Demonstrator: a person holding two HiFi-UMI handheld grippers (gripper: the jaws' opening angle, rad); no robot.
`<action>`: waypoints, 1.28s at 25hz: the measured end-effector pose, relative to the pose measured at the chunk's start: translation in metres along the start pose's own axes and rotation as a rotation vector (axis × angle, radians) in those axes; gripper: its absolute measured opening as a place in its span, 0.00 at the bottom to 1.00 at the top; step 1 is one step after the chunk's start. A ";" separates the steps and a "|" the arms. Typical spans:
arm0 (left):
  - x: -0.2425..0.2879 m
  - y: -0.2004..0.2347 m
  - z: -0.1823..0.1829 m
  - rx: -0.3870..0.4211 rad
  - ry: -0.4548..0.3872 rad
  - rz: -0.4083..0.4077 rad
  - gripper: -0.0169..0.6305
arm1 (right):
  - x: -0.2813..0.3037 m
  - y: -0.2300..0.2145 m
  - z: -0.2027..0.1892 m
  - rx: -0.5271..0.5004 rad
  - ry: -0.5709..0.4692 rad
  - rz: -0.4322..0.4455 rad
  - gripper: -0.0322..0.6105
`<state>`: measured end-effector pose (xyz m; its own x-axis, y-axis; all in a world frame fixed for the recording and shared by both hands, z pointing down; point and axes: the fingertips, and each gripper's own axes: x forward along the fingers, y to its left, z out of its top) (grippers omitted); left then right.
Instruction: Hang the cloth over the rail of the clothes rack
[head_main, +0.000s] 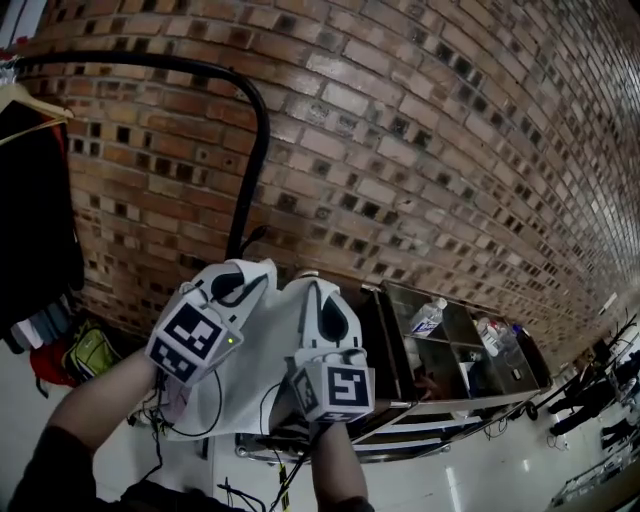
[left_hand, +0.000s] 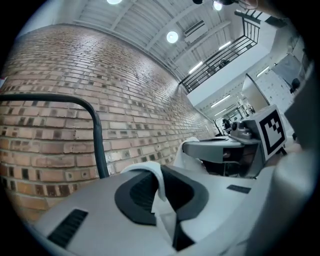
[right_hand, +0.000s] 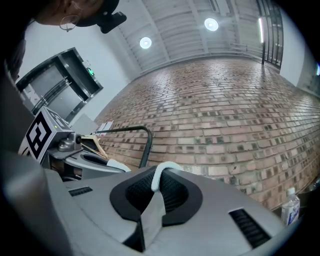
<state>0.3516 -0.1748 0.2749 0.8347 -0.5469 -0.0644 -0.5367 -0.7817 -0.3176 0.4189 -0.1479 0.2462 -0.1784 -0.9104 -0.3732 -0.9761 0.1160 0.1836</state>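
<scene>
A white cloth (head_main: 262, 352) hangs between my two grippers, which are held side by side below the rack's black rail (head_main: 150, 62). The rail bends down into a post (head_main: 258, 140) just above them. My left gripper (head_main: 236, 282) is shut on one edge of the cloth (left_hand: 151, 173), which folds over between its dark pads. My right gripper (head_main: 326, 302) is shut on another edge of the cloth (right_hand: 162, 174). In the left gripper view the rail (left_hand: 96, 131) stands ahead to the left. The right gripper view shows the rail (right_hand: 146, 136) ahead, beyond the left gripper (right_hand: 86, 161).
Dark clothes (head_main: 35, 210) hang from a wooden hanger (head_main: 32, 106) at the rail's left end. A brick wall (head_main: 430, 130) is close behind the rack. A low shelf unit (head_main: 455, 350) with a water bottle (head_main: 428, 318) stands to the right. A green bag (head_main: 90, 350) lies on the floor.
</scene>
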 end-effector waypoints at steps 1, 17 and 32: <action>0.009 0.007 0.008 0.006 -0.012 0.003 0.06 | 0.009 -0.006 0.005 -0.006 -0.011 -0.007 0.08; 0.102 0.060 0.121 0.047 -0.283 -0.103 0.06 | 0.105 -0.073 0.077 -0.111 -0.142 -0.112 0.08; 0.152 0.113 0.221 0.116 -0.434 -0.132 0.07 | 0.172 -0.106 0.160 -0.150 -0.240 -0.163 0.08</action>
<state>0.4451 -0.2800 0.0197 0.8825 -0.2495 -0.3986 -0.4257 -0.7840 -0.4518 0.4719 -0.2537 0.0170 -0.0628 -0.7904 -0.6093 -0.9683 -0.0996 0.2291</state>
